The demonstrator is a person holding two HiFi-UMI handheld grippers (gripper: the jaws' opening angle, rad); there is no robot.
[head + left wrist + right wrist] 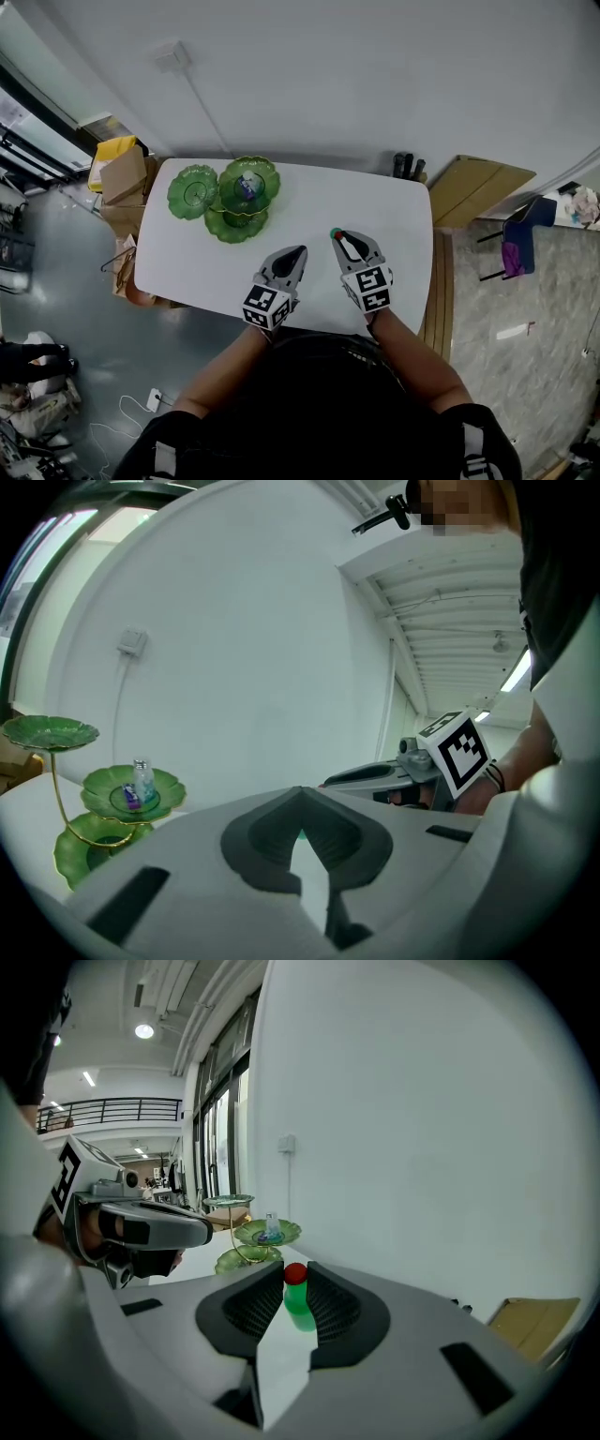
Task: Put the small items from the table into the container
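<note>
The white bench (394, 211) is filling the middle of the head view. A green three-tier dish stand (193, 192) is sitting at its upper left, well apart from both tongs. Lower centre, the left tongs (298, 253) are hovering pressed together. Just right of them, the right tongs (341, 236) are pinching a small green bottle with a red cap (298, 1302). A little clear vial (246, 185) is standing on the stand's middle dish.
</note>
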